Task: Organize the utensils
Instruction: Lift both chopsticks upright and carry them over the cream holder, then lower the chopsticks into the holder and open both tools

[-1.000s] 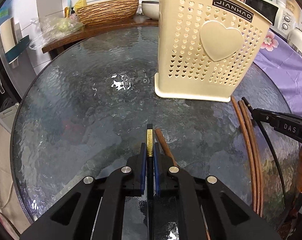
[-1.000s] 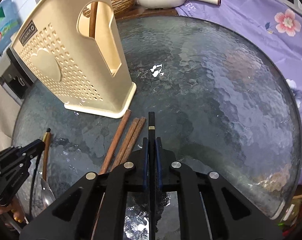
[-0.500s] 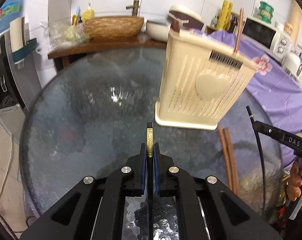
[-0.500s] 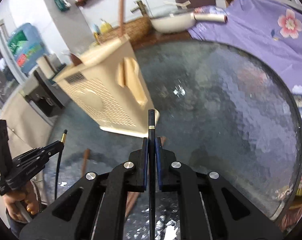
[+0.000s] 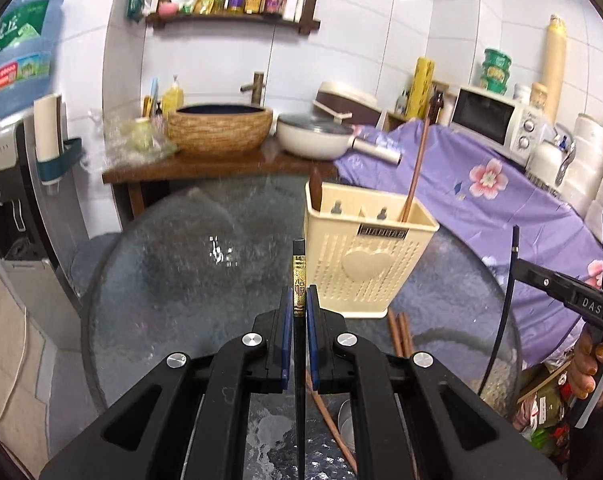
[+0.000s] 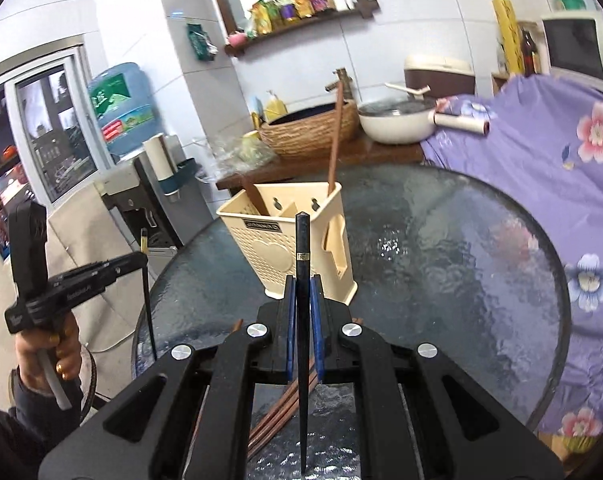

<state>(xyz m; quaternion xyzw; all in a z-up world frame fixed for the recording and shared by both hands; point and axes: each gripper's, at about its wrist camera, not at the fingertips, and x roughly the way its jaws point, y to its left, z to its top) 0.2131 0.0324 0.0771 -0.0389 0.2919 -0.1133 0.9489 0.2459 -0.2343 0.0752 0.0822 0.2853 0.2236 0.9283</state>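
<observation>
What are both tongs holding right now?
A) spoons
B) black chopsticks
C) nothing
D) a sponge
B: the left tongs pinch a black chopstick with a gold band, and the right tongs pinch another black chopstick.

— What is the room like?

— It is a kitchen with white tiled walls (image 5: 381, 20). High on the wall hangs a mirror with a dark wooden shelf (image 5: 233, 20) under it, full of bottles. Below stands a wooden counter (image 5: 205, 166) with a woven basin (image 5: 220, 128) and a brass tap (image 5: 256, 84) behind it.

— And the furniture?

— A round table (image 6: 461, 240) with a patterned glass top is in the middle. Behind it a purple cloth with flowers (image 5: 481, 184) covers something, and a white microwave (image 5: 497, 122) stands there. On the other side is a water dispenser (image 5: 9, 184) with a blue bottle (image 5: 19, 52).

— The light?

— It shines in a bright spot on the glass (image 5: 221, 254).
</observation>
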